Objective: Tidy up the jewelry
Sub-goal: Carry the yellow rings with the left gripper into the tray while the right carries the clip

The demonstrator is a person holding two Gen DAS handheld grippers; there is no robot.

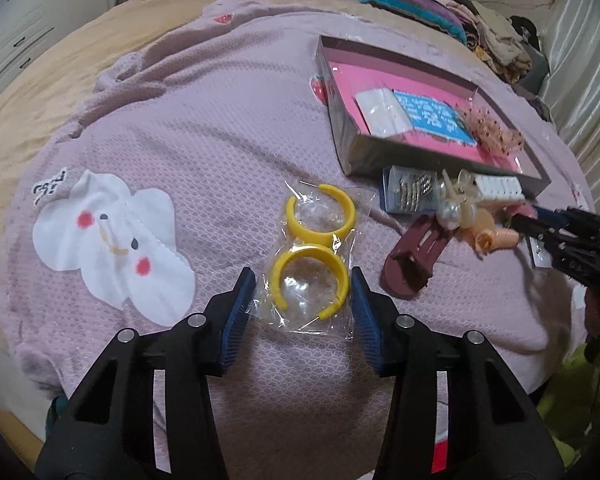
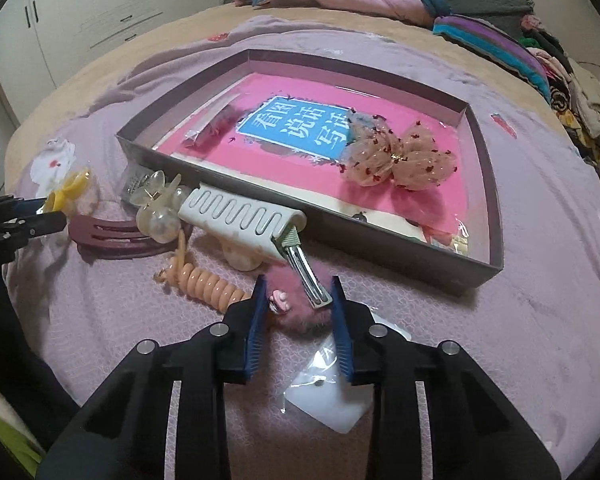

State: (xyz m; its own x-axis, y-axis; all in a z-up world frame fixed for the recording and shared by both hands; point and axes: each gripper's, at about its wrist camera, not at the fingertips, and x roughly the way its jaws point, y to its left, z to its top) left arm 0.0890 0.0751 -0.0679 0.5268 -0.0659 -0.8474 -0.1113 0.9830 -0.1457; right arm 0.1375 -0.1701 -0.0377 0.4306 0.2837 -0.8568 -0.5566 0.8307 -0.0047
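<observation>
- You are bracketing the bagged yellow hoop earrings [image 1: 314, 254] with your left gripper [image 1: 303, 294]; the blue pads [image 1: 238, 304] are sitting at the nearer hoop's two sides, seemingly touching the clear bag, so you are grasping the packet or are right at the point of it.
- The slippery bag may be all you are pinching; if the pads are catching film and not the hoop, the packet could slide out or swing as you lift.
- Your right gripper [image 2: 298, 300] is closing around the pink fluffy hair clip [image 2: 300, 312], with the metal tail of the white hair clip [image 2: 244, 222] lying across the fluff between the jaws. Whether the pads are pressing yet, I cannot tell.
- That overlap is your main risk: you could be clamping the metal tail along with the fluff and dragging the white clip, the pearl bow clip [image 2: 158, 208] and the peach coil hair tie [image 2: 204, 282] off with it.
- The box [image 2: 380, 248] with its pink book and tulle bow [image 2: 396, 160] is lying just beyond the pile; its near wall is close, so a low carry could snag on it.
- A clear packet [image 2: 328, 392] is lying under your right jaws and could lift too.
</observation>
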